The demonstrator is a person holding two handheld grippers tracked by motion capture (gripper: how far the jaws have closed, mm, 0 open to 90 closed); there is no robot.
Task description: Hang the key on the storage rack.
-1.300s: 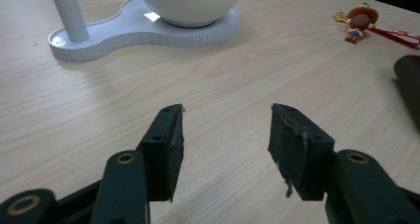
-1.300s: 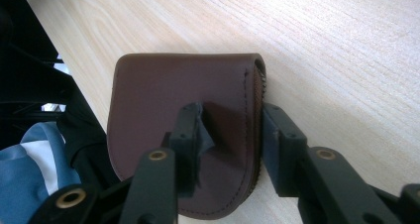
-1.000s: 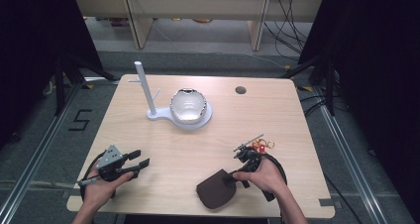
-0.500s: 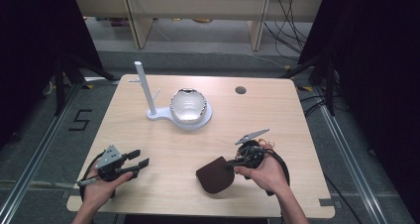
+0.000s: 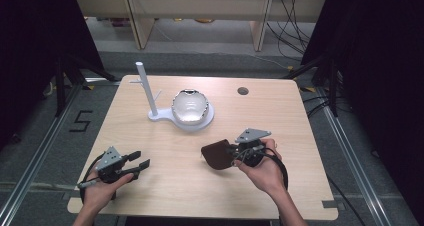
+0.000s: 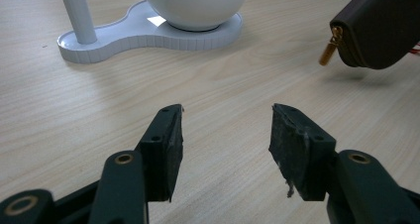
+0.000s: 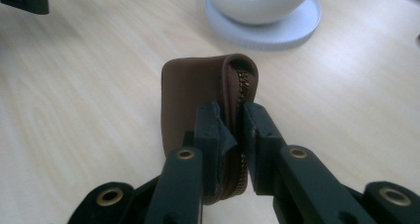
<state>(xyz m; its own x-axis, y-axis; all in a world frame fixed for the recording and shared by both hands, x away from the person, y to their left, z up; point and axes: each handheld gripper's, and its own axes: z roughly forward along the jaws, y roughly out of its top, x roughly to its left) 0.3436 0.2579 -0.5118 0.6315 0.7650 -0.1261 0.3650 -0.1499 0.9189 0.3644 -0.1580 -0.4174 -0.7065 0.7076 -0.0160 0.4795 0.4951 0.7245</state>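
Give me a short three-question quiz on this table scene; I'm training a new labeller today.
1. True or false: the right hand-held gripper is clamped on the brown pouch.
2. What stands between the left hand-held gripper's jaws?
A. the pouch
B. nothing
C. the white stand
3. Fill in: the pouch's zip pull is ____ coloured.

Key:
1. True: its pads press on the zipped edge.
2. B: the jaws stand apart over the bare table.
3. Gold.

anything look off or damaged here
One thing: the right pad of the left tool looks frayed, with a shred hanging off its lower edge. Otherwise the brown zip pouch sits clamped in the right tool, and nothing is spilled.
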